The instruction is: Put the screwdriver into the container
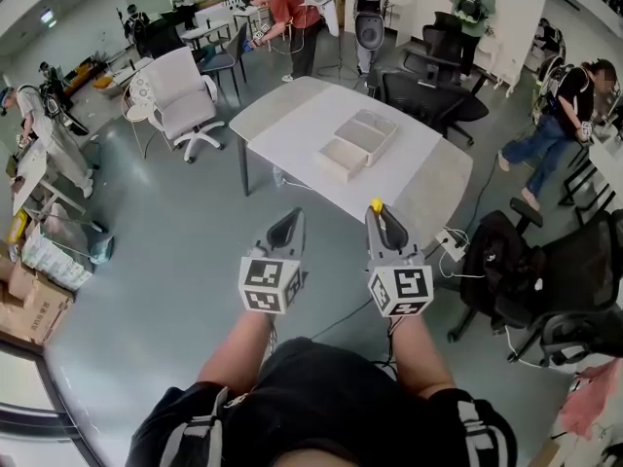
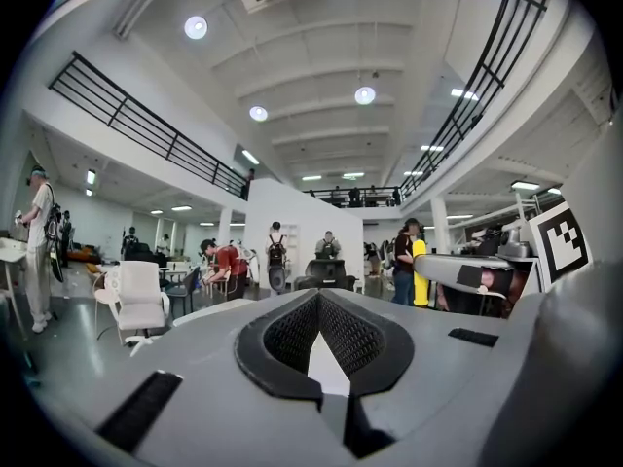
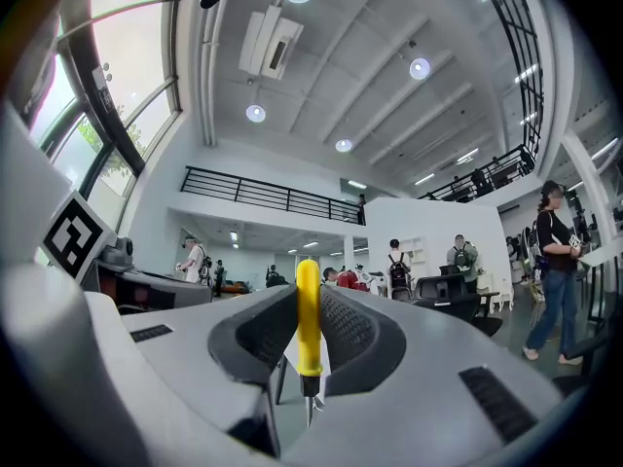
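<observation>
Bare forearms [image 1: 243, 343] at bottom of head view, black sleeves behind, one hand-held tool each. Marker cubes [image 1: 270, 285] facing camera on both tools.

Left gripper [image 1: 290, 224]: jaws closed tip to tip, ribbed black pads meeting at front, nothing between them. Held over grey floor [image 1: 175, 261].

Right gripper [image 1: 384, 224]: jaws narrow, clamped on yellow screwdriver [image 3: 308, 309]. Handle upright between pads, top end poking past jaw tips, black collar and thin metal shaft pointing back toward gripper body. Yellow end also visible at jaw tips in head view.

Both grippers side by side, near each other, not touching. Right jaw tips close to table's near edge in head view.

Ahead: white table [image 1: 292, 129] with rounded corners on dark legs. White rectangular container [image 1: 338, 166] on tabletop, toward middle, two compartments, long axis running diagonally. Screwdriver well apart from container.

Beyond: white office chair [image 1: 180, 95] left of table, black office chairs [image 1: 428, 100] behind and to right. Several people [image 1: 292, 17] standing or bent over farther back, one more at far right. Cardboard boxes [image 1: 34, 305] at left edge.
</observation>
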Available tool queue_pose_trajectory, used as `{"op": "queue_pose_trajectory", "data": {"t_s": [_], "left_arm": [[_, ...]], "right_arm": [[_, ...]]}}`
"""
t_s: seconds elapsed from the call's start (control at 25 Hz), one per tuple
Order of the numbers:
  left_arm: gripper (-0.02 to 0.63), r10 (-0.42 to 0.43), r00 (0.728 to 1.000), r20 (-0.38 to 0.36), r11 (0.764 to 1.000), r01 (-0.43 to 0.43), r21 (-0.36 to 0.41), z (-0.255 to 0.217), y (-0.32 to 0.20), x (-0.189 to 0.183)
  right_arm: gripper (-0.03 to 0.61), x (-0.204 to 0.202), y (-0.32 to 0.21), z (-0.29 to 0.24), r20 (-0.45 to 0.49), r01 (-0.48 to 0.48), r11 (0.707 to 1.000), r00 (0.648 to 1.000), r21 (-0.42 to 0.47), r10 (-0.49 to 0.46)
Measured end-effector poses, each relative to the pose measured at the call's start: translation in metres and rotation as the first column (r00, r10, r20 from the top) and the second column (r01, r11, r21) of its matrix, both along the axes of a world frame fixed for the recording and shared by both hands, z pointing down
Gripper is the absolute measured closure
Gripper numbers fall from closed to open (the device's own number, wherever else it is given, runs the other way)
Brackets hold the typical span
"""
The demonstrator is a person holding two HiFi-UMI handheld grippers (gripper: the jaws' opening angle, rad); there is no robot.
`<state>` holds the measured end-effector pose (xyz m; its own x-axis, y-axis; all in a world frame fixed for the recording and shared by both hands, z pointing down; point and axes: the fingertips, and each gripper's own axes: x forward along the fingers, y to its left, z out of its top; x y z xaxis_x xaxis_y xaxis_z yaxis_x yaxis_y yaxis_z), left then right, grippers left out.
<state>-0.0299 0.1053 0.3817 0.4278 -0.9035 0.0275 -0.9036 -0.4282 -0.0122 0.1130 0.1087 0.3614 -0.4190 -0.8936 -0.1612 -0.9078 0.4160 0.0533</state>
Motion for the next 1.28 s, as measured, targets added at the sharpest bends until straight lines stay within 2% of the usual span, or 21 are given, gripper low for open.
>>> {"op": "queue_pose_trajectory", "data": {"t_s": [0.32,0.68,0.92,1.28], "left_arm": [[0.601,-0.012,1.000,0.006,1.000,0.012,-0.003,0.012,-0.004,0.027],[0.601,-0.001,1.000,-0.007,1.000,0.001,-0.004,0.018,-0.039,0.031],[0.601,0.025,1.000,-0.007,1.000,-0.025,-0.005,0.025,-0.082,0.030],[0.601,0.083,0.996,-0.008,0.996,-0.084,-0.017,0.033,-0.173,0.014]], "right_arm": [[0.511,0.025,-0.008,0.013,-0.024,0.018,1.000,1.000,-0.023,-0.019],[0.511,0.029,-0.041,0.024,-0.027,0.006,0.999,1.000,-0.035,-0.007],[0.511,0.025,-0.079,0.030,-0.033,-0.008,0.999,0.999,-0.032,0.007],[0.511,0.005,-0.162,0.031,-0.037,-0.055,0.998,0.998,-0.026,0.054]]}}
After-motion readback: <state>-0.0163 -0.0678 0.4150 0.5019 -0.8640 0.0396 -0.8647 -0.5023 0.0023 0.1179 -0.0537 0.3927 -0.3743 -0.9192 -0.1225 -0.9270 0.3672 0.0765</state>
